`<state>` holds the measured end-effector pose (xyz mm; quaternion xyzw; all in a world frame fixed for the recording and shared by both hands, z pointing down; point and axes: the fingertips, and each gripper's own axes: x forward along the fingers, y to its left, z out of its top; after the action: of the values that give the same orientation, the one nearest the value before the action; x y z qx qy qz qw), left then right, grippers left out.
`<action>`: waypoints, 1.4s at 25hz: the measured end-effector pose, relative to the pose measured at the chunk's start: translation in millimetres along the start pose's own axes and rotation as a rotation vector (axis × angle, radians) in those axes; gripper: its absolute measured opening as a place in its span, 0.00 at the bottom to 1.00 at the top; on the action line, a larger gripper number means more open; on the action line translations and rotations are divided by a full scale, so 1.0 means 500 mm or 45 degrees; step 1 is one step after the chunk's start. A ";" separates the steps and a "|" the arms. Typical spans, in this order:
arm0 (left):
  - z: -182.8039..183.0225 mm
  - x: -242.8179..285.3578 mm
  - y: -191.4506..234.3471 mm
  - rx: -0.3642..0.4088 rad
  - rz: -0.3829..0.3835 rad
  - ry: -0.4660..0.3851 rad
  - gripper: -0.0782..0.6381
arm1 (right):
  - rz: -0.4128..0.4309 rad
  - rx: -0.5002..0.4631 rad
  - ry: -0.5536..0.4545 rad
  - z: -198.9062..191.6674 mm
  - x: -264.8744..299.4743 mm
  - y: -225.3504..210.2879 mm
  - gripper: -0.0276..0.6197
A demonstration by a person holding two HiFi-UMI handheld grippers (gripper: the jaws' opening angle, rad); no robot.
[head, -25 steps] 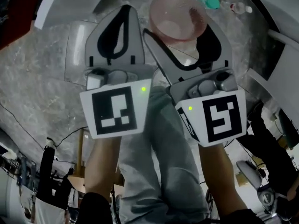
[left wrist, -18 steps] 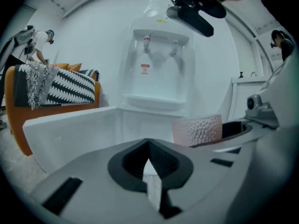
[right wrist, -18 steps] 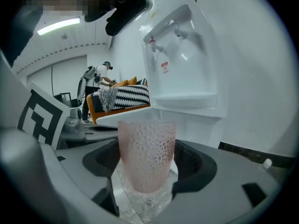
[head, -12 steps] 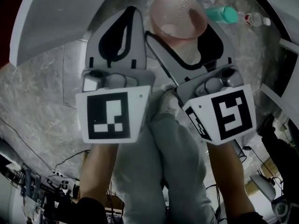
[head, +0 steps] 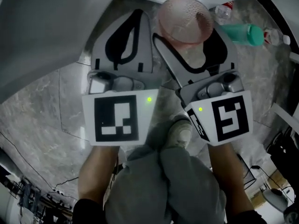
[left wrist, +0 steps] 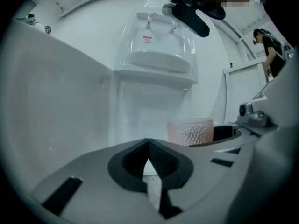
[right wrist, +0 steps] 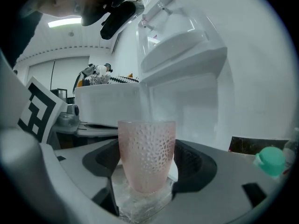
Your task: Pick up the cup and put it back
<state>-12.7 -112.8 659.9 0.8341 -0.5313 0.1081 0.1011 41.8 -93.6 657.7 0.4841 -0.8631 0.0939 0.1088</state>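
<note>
The right gripper (head: 190, 45) has its jaws pressed on either side of the cup (right wrist: 146, 146), one pad against each flank, at about the lower half of the wall. The cup is pink, dimpled and translucent, and stands upright in the grip, its long axis vertical and its mouth upward. It appears to rest on nothing: under its base only the marble floor (head: 44, 111) shows. Directly ahead of the cup, along the line of the jaws, rises a white unit (right wrist: 184, 90) with a clear cover on top. No ledge fit to receive the cup can be made out there. A green-capped bottle (right wrist: 271, 161) lies low to the cup's right, well apart. The left gripper (left wrist: 149, 158) sits just beside the cup on its left, jaws together on nothing. In the inspector's judgement the return falls to the right gripper alone. The cup must be kept vertical until its base bears on a surface, and only then freed.
</note>
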 end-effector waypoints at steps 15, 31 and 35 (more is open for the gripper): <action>-0.067 0.104 0.083 -0.063 0.055 -0.090 0.13 | -0.113 0.013 -0.155 -0.084 0.086 -0.087 0.61; -0.063 0.040 0.134 0.017 0.075 -0.128 0.13 | -0.166 -0.171 -0.211 -0.050 0.185 -0.150 0.61; -0.062 0.021 0.156 0.010 0.128 -0.127 0.13 | -0.192 -0.216 -0.207 -0.031 0.240 -0.173 0.61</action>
<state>-81.2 -145.6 696.8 0.8113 -0.5764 0.0734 0.0655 56.3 -231.6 711.1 0.5427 -0.8351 -0.0273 0.0856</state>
